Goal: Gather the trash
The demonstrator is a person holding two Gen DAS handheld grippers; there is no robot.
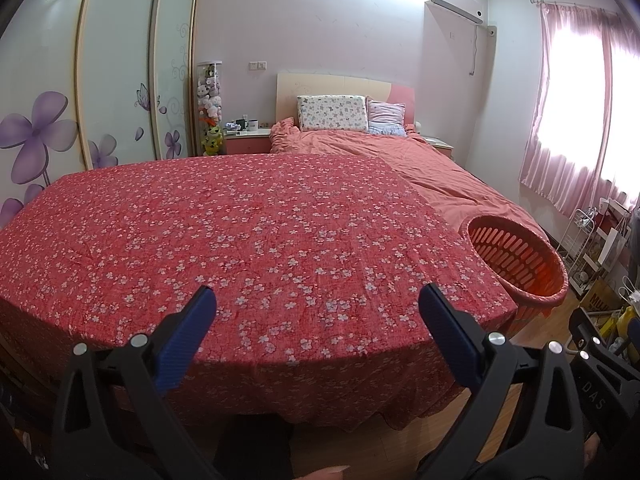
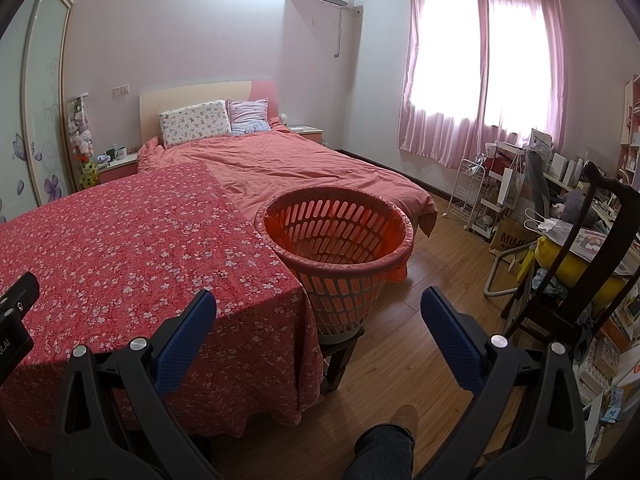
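The left gripper (image 1: 318, 302) hung over the red floral tablecloth (image 1: 224, 232), jaws wide apart and gripping nothing. The right gripper (image 2: 320, 308) likewise stood agape. The orange slotted basket (image 2: 340, 240) sat at 12 o'clock, touching the table's edge.

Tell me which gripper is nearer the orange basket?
Right. The right gripper faces the orange basket just ahead; the left gripper sits over the floral cloth, basket off to its right.

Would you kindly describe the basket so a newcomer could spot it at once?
Start at the table under the red flowered cloth. At its right corner, between table and bed, stands the basket on a dark stand. It is the only round, orange, slotted tub there.
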